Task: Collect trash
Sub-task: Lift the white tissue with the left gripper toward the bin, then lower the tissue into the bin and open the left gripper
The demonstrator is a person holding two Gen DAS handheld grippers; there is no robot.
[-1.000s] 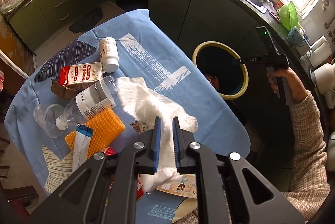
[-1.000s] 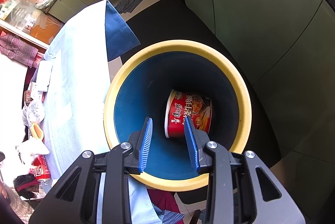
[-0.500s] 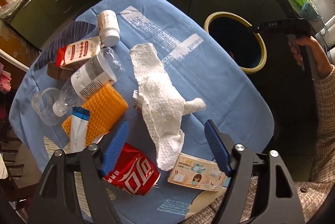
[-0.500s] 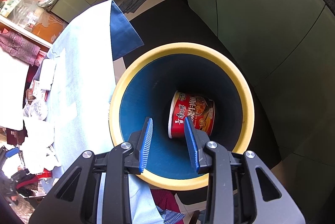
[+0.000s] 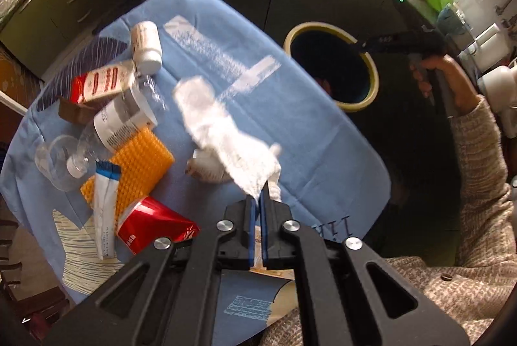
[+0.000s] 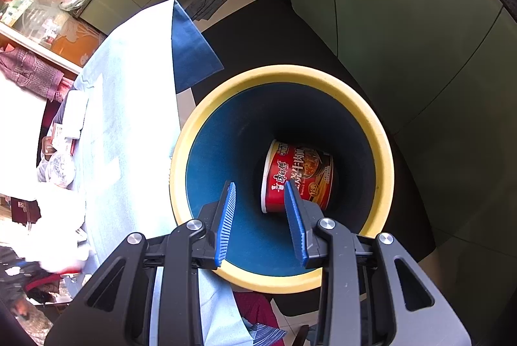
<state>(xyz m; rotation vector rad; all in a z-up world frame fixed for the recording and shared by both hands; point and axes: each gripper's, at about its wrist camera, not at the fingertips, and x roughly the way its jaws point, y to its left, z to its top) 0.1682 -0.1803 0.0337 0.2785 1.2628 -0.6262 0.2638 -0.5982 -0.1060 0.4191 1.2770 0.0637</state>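
On blue tablecloth [image 5: 310,132], near edge: left gripper [image 5: 258,200] pinching corner of white paper towel [image 5: 226,139]. Right gripper [image 6: 260,194] spread, empty, over yellow-rimmed bin [image 6: 384,158]; red noodle cup [image 6: 300,174] inside.

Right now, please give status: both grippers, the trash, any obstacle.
Left gripper shut on white crumpled paper towel. Right gripper open, empty, over yellow-rimmed blue bin; red noodle cup inside. Nothing visible blocking the bin.

The paper towel [image 5: 226,139] lay on the table [image 5: 323,158] between the bottles [image 5: 129,116] and the bin [image 6: 281,171], which held a noodle cup [image 6: 297,178].
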